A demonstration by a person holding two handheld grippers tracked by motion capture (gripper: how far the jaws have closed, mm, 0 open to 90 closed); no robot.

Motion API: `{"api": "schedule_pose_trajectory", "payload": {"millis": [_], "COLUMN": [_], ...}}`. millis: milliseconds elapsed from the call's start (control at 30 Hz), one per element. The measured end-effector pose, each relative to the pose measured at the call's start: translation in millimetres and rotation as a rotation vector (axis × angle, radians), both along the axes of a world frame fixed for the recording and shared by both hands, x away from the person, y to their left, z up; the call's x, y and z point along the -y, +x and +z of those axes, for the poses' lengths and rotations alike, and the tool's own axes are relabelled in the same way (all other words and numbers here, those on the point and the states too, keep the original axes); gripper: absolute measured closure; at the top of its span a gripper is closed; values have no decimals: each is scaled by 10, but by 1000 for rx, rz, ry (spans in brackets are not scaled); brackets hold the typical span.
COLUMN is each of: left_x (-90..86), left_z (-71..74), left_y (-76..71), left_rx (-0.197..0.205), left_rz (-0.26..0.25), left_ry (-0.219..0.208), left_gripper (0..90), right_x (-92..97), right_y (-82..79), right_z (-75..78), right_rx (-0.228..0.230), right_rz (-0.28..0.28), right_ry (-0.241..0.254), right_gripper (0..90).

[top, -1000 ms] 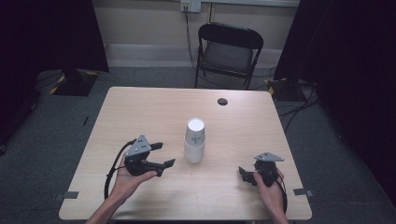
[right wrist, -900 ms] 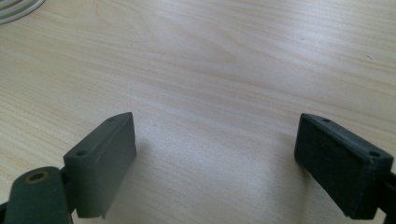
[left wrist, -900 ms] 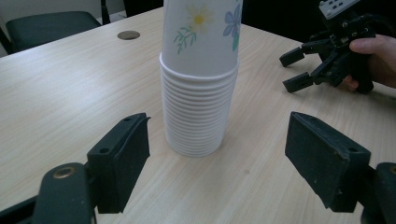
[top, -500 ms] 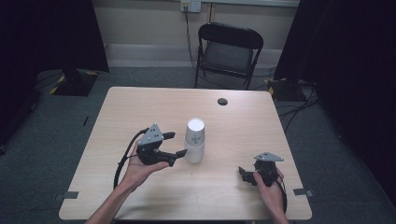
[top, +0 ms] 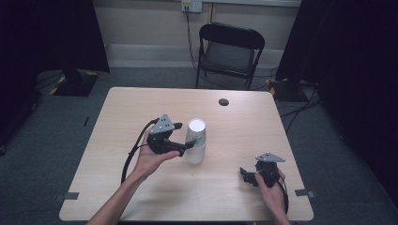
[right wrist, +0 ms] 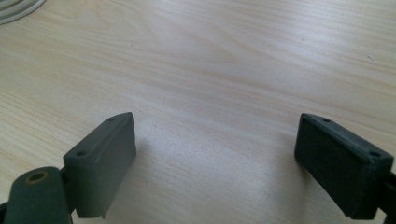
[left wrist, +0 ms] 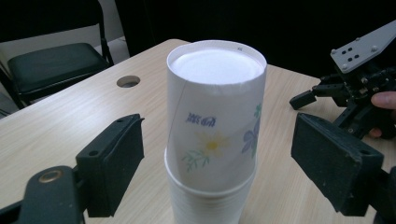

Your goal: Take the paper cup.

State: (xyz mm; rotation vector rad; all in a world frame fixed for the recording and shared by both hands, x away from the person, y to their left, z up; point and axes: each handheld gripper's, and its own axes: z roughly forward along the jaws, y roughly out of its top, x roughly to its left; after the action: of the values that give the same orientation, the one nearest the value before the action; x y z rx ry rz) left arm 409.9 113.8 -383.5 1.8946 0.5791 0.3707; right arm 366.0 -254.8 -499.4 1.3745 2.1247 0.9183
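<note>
Paper cup stack (left wrist: 212, 140) upright, base up, axis vertical, left hand-held gripper (left wrist: 217, 158) released, just widened

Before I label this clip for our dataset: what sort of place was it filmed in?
Probably a lab or studio set up for recording, not a home. A bare wooden table stands on grey carpet, black curtains hang at both sides, and a folding chair sits by a wall socket with cables trailing from it.

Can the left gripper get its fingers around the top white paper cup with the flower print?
Probably yes. The left gripper has just been opening; its fingers stand either side of the white flower-print paper cup, apart from it, nothing between.
</note>
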Motion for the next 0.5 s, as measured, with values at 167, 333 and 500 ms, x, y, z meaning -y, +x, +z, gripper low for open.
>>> {"api": "schedule_pose_trajectory", "payload": {"millis": [167, 333, 500], "left_x": [104, 185, 314], "left_z": [-11, -40, -45], "left_y": [46, 98, 157], "left_rx": [-7, -3, 20], "left_rz": [-2, 7, 0], "left_ry": [-27, 2, 50], "left_gripper": [168, 169, 184], "right_x": [0, 0, 0], "right_y": [0, 0, 0], "right_z": [0, 0, 0], "right_rx": [0, 0, 0], "right_rz": [0, 1, 0], "right_ry": [0, 0, 0], "right_gripper": [123, 122, 122]}}
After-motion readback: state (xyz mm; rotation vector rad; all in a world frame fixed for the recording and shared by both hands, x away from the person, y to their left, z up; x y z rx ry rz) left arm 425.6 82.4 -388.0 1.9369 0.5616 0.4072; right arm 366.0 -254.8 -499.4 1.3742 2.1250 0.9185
